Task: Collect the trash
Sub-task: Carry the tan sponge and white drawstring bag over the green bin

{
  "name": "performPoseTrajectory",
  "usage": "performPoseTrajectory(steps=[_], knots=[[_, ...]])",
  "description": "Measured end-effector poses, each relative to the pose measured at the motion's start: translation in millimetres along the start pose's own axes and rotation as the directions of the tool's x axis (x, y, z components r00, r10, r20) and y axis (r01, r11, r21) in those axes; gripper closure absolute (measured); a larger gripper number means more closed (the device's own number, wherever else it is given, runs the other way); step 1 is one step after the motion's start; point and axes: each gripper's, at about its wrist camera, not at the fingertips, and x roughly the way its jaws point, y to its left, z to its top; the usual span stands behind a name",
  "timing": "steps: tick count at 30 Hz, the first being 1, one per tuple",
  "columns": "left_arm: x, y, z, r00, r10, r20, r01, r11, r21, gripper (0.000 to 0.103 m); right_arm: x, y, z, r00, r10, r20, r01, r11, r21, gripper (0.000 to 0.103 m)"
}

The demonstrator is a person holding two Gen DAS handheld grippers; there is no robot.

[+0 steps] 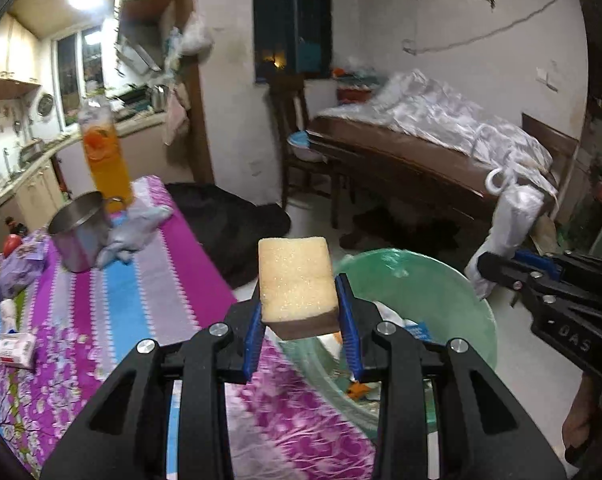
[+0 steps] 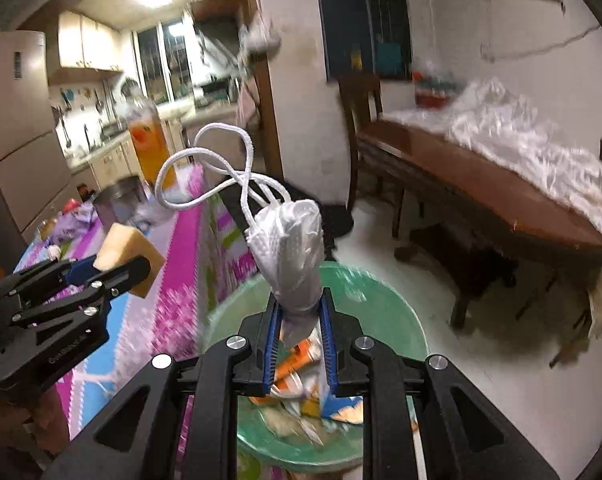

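My left gripper [image 1: 299, 308] is shut on a yellow sponge [image 1: 297, 280] with a dark underside, held over the table's edge beside a green-lined trash bin [image 1: 453, 292]. My right gripper [image 2: 299, 312] is shut on a rolled white face mask [image 2: 291, 248] whose ear loops [image 2: 221, 168] stick up; it hangs over the bin [image 2: 381, 312], which holds wrappers and cartons [image 2: 309, 384]. In the right wrist view the left gripper [image 2: 113, 268] with the sponge [image 2: 129, 252] appears at the left. In the left wrist view the right gripper [image 1: 481, 266] and the mask [image 1: 509, 216] appear at the right.
The table has a pink and blue striped cloth [image 1: 149, 280]. On it stand a steel mug [image 1: 79, 236], a tall orange drink bottle [image 1: 107, 160], a crumpled tissue [image 1: 133, 232], a small carton [image 1: 16, 350] and purple wrappers [image 1: 19, 268]. A wooden bench [image 1: 421, 168] and chair [image 1: 293, 128] stand behind the bin.
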Motion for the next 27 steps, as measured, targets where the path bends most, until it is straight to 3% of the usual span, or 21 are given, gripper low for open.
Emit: performPoseTrajectory(steps=[5, 8, 13, 20, 27], knots=[[26.5, -17.6, 0.5, 0.993, -0.068, -0.097, 0.068, 0.998, -0.001, 0.072, 30.9, -21.7, 1.1, 0.992, 0.02, -0.121, -0.018, 1.0, 0.018, 0.083], [41.8, -24.9, -1.9, 0.986, -0.088, -0.141, 0.089, 0.996, 0.0, 0.072, 49.4, -29.3, -2.5, 0.98, 0.051, -0.194, -0.046, 0.998, 0.03, 0.083], [56.8, -26.4, -6.8, 0.98, -0.087, -0.178, 0.088, 0.996, 0.001, 0.072, 74.7, -42.8, -1.3, 0.952, 0.031, -0.306, -0.031, 1.0, 0.004, 0.083], [66.8, -13.1, -7.9, 0.978, -0.058, -0.202, 0.054, 0.998, -0.026, 0.072, 79.1, -60.6, 3.6, 0.935, -0.031, -0.353, 0.019, 0.999, -0.036, 0.083], [70.7, -20.7, -7.3, 0.976, -0.069, -0.208, 0.067, 0.998, -0.014, 0.072, 86.4, -60.8, -7.9, 0.921, -0.025, -0.388, 0.009, 0.999, -0.043, 0.083]])
